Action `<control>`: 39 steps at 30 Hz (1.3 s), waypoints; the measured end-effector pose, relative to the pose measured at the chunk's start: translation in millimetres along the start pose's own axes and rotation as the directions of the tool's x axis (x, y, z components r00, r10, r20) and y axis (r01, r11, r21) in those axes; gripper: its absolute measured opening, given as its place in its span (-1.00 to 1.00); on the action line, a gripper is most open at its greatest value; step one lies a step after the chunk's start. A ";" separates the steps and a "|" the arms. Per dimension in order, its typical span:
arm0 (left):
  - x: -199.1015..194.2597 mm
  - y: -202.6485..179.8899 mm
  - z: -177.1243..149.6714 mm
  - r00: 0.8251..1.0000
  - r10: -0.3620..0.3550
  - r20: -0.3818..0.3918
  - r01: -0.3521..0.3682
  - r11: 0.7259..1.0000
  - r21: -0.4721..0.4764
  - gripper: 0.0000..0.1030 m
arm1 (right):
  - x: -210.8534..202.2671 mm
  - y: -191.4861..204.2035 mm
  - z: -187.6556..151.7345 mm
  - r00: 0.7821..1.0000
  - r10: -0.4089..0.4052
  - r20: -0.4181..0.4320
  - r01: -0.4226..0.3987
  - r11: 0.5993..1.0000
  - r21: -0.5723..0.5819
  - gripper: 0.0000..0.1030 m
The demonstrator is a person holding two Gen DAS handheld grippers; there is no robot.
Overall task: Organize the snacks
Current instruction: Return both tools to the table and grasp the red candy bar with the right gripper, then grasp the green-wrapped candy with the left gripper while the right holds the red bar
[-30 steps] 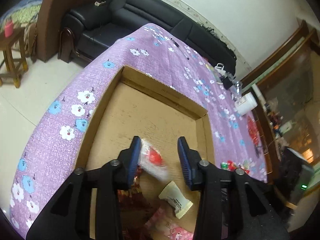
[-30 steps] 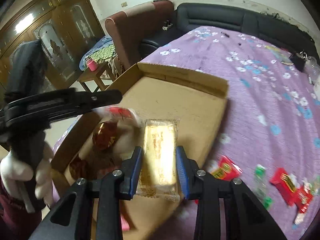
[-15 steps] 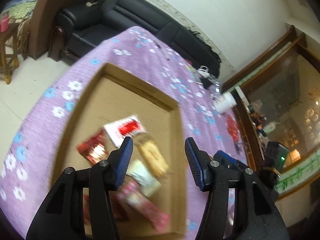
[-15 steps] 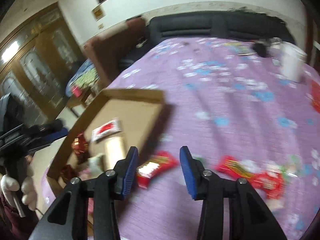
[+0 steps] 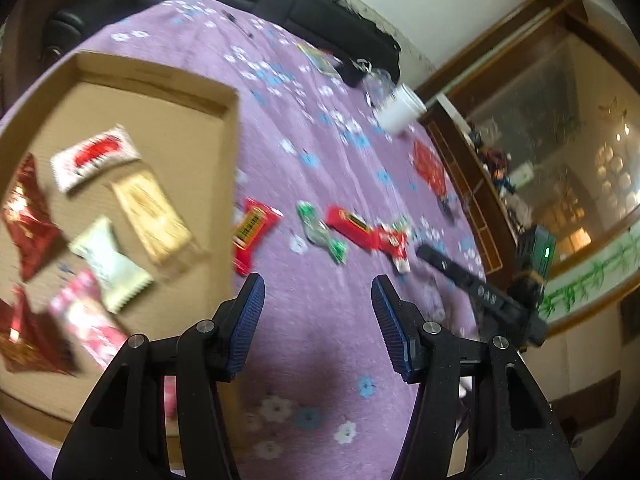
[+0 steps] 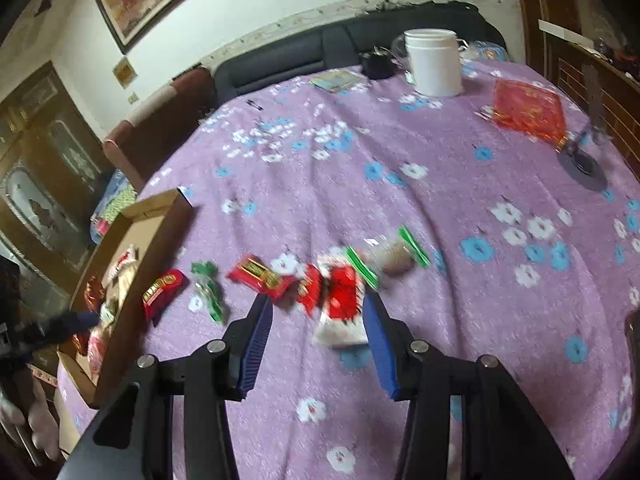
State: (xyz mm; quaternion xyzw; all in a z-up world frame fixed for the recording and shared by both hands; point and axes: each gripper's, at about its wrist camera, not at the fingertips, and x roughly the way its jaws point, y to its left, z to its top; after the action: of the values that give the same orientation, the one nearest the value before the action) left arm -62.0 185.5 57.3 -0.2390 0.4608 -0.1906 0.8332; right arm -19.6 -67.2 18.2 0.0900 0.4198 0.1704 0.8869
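A shallow cardboard box (image 5: 230,148) sits on the purple flowered tablecloth and holds several snack packets, among them a white-and-red one (image 5: 94,156), a gold one (image 5: 154,212) and a white one (image 5: 110,264). Loose red and green snacks (image 5: 328,228) lie on the cloth right of the box; they also show in the right wrist view (image 6: 256,274). My left gripper (image 5: 318,320) is open and empty above the cloth beside the box. My right gripper (image 6: 318,336) is open and empty, close over a red-and-white packet (image 6: 342,304). The box shows at the left of that view (image 6: 136,216).
A white tub (image 6: 434,62), a flat red packet (image 6: 528,112), a dark round object (image 6: 582,166) and a small booklet (image 6: 336,80) lie on the far part of the table. A black sofa (image 6: 304,60) stands behind it. Wooden cabinets flank the room.
My left gripper let go of the white-and-red packet and my right let go of the gold one; both lie in the box. Both grippers opened and swung right toward the loose snacks.
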 end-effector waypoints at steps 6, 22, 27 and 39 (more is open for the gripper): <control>7.7 -14.2 -7.1 1.000 0.023 -0.010 -0.023 1.000 0.014 0.09 | 42.3 45.1 17.8 0.998 0.009 -0.057 -0.019 0.981 -0.193 -0.02; 38.9 -21.7 3.1 0.997 0.071 -0.026 -0.071 0.997 0.026 0.09 | 57.7 49.8 -14.9 0.989 0.025 -0.145 -0.056 0.975 -0.215 -0.57; 70.1 -37.5 21.0 0.994 0.107 -0.017 -0.105 0.992 0.067 0.08 | 49.0 34.6 -22.4 0.990 0.075 -0.121 -0.094 0.983 -0.157 -0.57; 136.8 -55.3 14.2 0.904 0.422 0.064 -0.418 0.844 0.336 -0.46 | 46.9 22.8 -19.9 0.988 0.104 -0.114 -0.115 0.988 -0.101 -0.57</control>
State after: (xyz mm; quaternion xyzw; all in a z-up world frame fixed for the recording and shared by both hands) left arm 13.6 70.2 3.0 0.0169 0.4670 -0.0820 0.8803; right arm -12.6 -28.0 -20.9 0.0559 0.4520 0.2458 0.8557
